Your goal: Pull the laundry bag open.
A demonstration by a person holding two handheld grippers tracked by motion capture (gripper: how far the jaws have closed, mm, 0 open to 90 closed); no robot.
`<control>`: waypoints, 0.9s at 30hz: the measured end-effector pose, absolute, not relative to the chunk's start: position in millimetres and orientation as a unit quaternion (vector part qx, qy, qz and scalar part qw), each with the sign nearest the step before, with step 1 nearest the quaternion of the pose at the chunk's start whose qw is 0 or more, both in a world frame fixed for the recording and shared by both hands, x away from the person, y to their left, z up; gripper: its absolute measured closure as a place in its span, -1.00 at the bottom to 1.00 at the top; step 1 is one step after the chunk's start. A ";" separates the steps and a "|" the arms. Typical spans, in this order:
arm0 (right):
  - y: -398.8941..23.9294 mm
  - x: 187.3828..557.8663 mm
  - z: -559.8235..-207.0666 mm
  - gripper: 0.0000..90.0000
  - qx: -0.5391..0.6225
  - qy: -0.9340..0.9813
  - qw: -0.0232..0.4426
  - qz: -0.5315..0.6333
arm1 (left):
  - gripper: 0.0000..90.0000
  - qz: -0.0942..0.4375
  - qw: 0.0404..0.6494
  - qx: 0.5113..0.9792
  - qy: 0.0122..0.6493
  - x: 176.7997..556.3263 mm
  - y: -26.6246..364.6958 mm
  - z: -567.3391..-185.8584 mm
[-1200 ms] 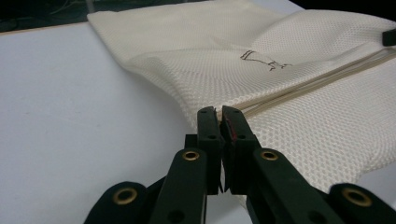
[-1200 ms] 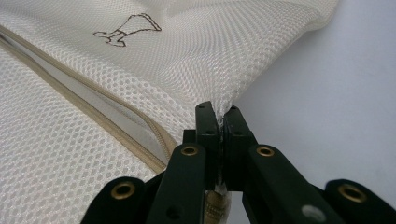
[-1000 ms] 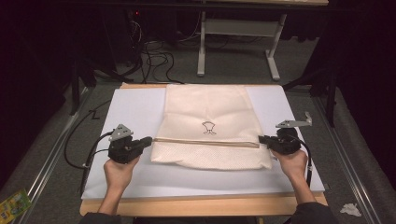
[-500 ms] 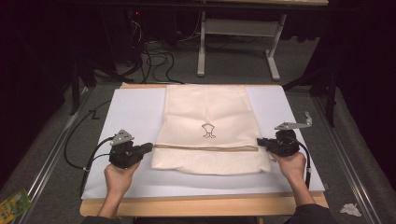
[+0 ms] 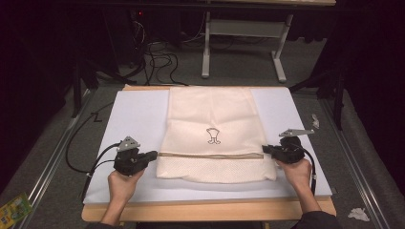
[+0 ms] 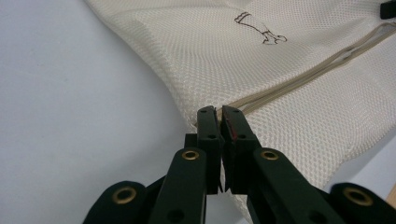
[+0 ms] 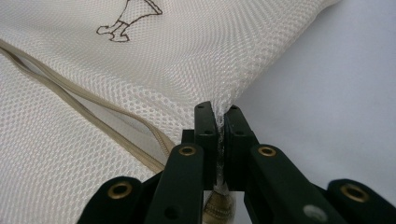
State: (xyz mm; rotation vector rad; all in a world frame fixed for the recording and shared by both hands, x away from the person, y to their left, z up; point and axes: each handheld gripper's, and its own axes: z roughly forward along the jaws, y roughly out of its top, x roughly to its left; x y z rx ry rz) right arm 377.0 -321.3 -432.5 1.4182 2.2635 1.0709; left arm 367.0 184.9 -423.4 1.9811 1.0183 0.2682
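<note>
Both side edges of the mesh bag [image 5: 212, 138] vanish between clenched jaws: left gripper [image 6: 219, 114] and right gripper [image 7: 220, 112] each pinch it beside the zipper [image 5: 210, 155]. It lies mid-worktop [image 5: 133, 114], bare white margins alongside.

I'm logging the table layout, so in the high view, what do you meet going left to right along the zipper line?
Left gripper → mesh bag → right gripper.
</note>
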 end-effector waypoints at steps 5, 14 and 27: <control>-318.2 376.4 -436.7 0.95 0.489 0.784 0.131 0.360 | 0.93 0.109 0.421 0.803 0.408 367.4 181.5 -427.6; -317.4 375.8 -443.0 0.93 0.488 0.789 0.133 0.348 | 0.93 0.114 0.408 0.807 0.411 367.3 176.3 -432.5; -316.2 375.6 -449.6 0.91 0.492 0.793 0.131 0.335 | 0.92 0.111 0.395 0.812 0.416 368.0 171.2 -444.7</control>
